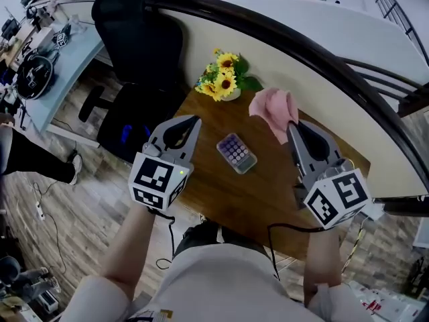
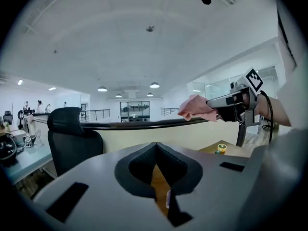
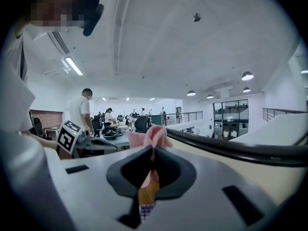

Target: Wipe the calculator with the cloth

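Worktop (image 1: 268,186) is a small wooden top w/ edges close all round, so anything that slides has little margin. Chair (image 1: 144,39) stands off the far-left corner, prob. no factor.

L hand-held gripper (image 1: 195,121) is clenched on nothing. Its own view shows the tips meeting, w/ only worktop in the gap below. It hovers just left of the calculator and doesn't touch it.

R hand-held gripper (image 1: 292,126) grasps the pink cloth (image 1: 271,109) by a pinched fold. The cloth is held up off the worktop, to the right of the calculator and beyond it.

Flowers (image 1: 224,76) sit at the back edge, near the cloth. A wide swing that way could clip them.

Calculator (image 1: 236,153) lies flat and keys up btwn the two grippers, apart from both and loose.

Risks as I judge them, biggest first:
- Nothing pins the calculator, so a wipe stroke could shove it across the top or off an edge.
- The cloth is bunched and held only by a fold. Drag could tug it free, or the hard jaw tips could reach the keys before the fabric does.
- W/ the L jaws closed, it can only press down on the calculator, not clamp it. An off-centre press may tip or skid it.
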### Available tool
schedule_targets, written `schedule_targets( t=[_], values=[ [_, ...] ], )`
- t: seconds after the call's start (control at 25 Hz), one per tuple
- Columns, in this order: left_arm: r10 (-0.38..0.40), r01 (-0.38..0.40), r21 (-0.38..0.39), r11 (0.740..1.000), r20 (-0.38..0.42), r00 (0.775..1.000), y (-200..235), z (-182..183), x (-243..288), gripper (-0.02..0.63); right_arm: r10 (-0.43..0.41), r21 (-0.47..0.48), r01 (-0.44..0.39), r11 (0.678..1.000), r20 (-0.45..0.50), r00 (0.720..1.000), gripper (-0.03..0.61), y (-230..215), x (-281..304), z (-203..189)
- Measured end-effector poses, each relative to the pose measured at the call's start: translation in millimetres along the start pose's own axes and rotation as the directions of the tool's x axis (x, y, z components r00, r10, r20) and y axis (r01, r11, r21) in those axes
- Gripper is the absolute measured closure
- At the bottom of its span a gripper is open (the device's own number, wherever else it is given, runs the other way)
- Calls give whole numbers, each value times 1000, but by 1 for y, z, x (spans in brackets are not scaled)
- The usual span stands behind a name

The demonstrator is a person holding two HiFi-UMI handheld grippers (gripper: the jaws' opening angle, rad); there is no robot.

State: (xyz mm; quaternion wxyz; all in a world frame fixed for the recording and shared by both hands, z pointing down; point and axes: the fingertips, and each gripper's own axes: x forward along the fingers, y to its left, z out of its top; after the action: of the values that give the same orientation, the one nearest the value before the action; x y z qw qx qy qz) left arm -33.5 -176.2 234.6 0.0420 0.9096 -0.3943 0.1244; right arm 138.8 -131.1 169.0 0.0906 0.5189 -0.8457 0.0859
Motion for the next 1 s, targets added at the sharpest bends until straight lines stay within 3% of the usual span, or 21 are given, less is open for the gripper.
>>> schedule_targets(
  t=[0.24, 0.48, 0.84, 1.0],
  values=[
    [21, -29, 97, 995, 87, 996, -5, 55, -36, 612, -10, -33, 14, 999, 125, 992, 561, 18, -36, 56],
    [16, -31, 94, 995, 159, 987, -16, 95, -67, 611, -43, -43, 54, 998, 215, 976, 561, 25, -73, 90],
    [26, -45, 102, 994, 183, 983, -33, 113, -108, 612, -94, -33, 105, 994, 245, 965, 563, 31, -116, 92],
    [29, -46, 98, 994, 164, 986, -41, 103, -119, 611, -79, 6, 80, 997, 231, 970, 563, 38, -124, 81]
  ],
)
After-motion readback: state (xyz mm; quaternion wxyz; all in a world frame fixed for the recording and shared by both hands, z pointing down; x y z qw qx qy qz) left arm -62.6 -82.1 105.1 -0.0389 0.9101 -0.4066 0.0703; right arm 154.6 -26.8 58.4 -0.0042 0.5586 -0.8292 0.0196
